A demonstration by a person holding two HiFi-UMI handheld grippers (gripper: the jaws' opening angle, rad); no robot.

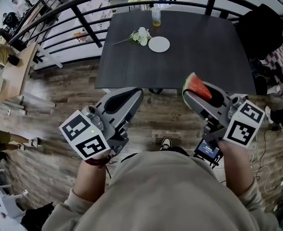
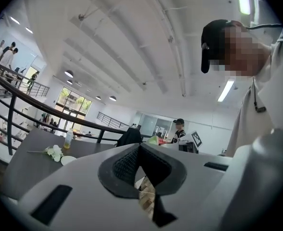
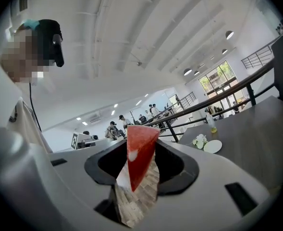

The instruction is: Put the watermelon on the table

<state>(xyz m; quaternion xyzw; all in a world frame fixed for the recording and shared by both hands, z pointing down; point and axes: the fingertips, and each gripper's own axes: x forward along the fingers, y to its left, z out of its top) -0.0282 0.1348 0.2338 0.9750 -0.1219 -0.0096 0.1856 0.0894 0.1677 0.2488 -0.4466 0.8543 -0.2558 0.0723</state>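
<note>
Right tool (image 1: 188, 94) clamping watermelon (image 1: 198, 86), plate (image 1: 159, 44) on table (image 1: 203, 52)

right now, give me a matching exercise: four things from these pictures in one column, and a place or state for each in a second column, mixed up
1 watermelon slice
2 white plate
3 bottle
4 left claw

a standing at the far edge of the table
b shut, nothing in it
c gripped in the right claw
d lying on the table beside the white flowers

Pairs: 1-c, 2-d, 3-a, 4-b
</note>
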